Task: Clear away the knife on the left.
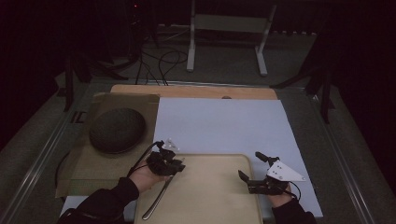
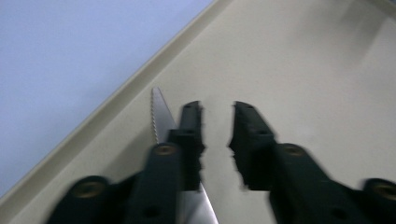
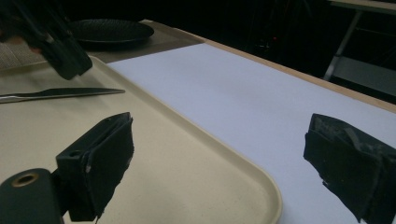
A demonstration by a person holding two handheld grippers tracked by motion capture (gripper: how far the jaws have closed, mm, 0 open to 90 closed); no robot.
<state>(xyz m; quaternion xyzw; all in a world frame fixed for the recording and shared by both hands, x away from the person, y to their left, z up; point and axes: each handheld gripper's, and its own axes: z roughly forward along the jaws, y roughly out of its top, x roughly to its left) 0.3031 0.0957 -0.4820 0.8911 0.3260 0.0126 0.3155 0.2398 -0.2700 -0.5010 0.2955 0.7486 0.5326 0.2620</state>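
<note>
A table knife (image 1: pixel 159 196) lies flat on the beige tray (image 1: pixel 219 196), near its left rim. My left gripper (image 1: pixel 176 164) hovers at the knife's far end. In the left gripper view the serrated blade (image 2: pixel 159 116) runs under the left jaw, not between the two. The left gripper (image 2: pixel 217 109) has only a narrow gap, with bare tray (image 2: pixel 303 70) showing through it. My right gripper (image 1: pixel 249 164) stands wide open at the tray's right rim with nothing between its fingers. In the right gripper view, the right gripper (image 3: pixel 219 135) straddles the tray rim (image 3: pixel 187 154), with the knife (image 3: pixel 60 94) and the left gripper (image 3: pixel 65 56) farther off.
A black plate (image 1: pixel 116 129) rests on a brown cardboard mat (image 1: pixel 121 100) at the left. A white sheet (image 1: pixel 219 126) covers the table beyond and to the right of the tray. A wooden board edge (image 1: pixel 196 91) lies behind it, with a white stand (image 1: pixel 229 23) on the floor.
</note>
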